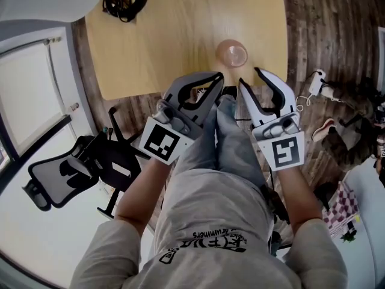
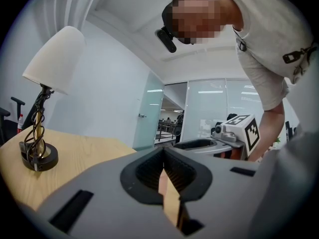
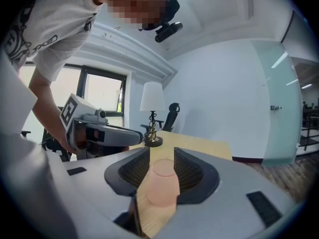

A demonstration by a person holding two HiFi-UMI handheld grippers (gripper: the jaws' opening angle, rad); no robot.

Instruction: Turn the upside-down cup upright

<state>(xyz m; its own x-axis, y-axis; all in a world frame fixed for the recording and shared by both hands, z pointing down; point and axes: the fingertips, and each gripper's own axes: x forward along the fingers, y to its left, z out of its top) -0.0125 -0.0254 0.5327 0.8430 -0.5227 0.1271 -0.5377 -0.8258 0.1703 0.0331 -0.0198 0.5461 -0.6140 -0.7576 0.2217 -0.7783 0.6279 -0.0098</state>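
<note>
The cup sits on the bench, close to the near edge and off to the right side. It is pink and see-through, standing with its long axis straight up and down. The right gripper view shows the narrow, flat end on top and the wider end down on the wood, so it is bottom-up. From the head view it reads as a plain round disc seen from above.

Both tools hang side by side just short of the bench edge, above the person's legs, pointing forward at the bench. The left tool is closed up tight: its own view shows the ribbed pads meeting at the tips with nothing between them, only a sliver of bench wood showing lower down. The right tool has its jaws narrowly parted. The cup lines up right in that gap in its own view, but the head view puts it out beyond the tips, apart from them, so the pads are on nothing.

Over at the far left corner of the bench stands a lamp with a white shade and a twisted stem. An office chair sits on the floor to the person's left.
</note>
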